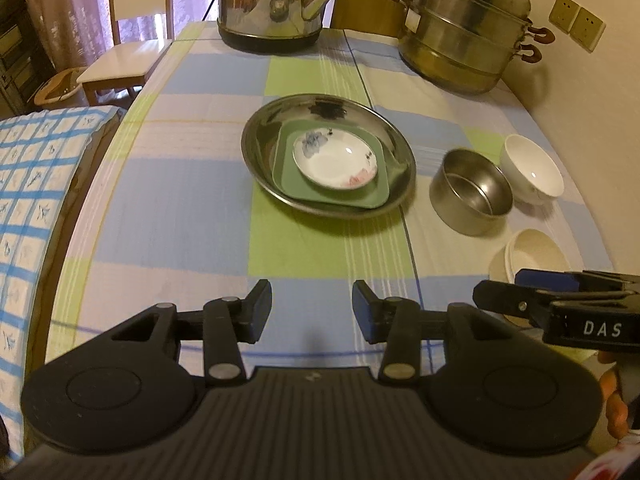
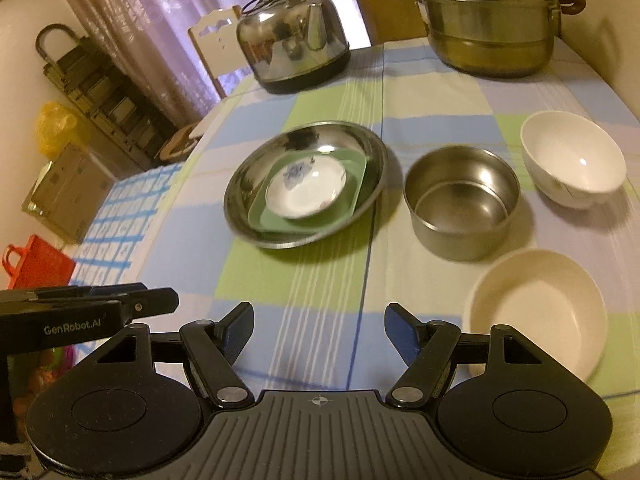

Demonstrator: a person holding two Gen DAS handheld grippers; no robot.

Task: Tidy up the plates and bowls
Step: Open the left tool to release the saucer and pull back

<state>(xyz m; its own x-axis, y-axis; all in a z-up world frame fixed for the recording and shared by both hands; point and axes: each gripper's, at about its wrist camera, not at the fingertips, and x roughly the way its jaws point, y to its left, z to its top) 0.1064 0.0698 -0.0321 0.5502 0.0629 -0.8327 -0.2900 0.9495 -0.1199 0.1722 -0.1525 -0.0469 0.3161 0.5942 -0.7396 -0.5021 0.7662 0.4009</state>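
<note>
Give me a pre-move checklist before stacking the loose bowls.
1. Plates nested: floral saucer on green plate in steel dish: ok.
2. Left gripper empty, fingers apart: ok.
3. Right gripper empty, fingers apart: ok.
4. Steel bowl, white bowl, cream bowl upright, empty: ok.
5. Bowls stacked: not ok, all separate.
6. Gap between steel bowl and white bowl enough for a finger: cannot tell.

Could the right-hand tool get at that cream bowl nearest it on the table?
Probably yes. The right gripper has open, empty jaws, and the cream bowl sits just ahead to its right with bare tablecloth between them.
</note>
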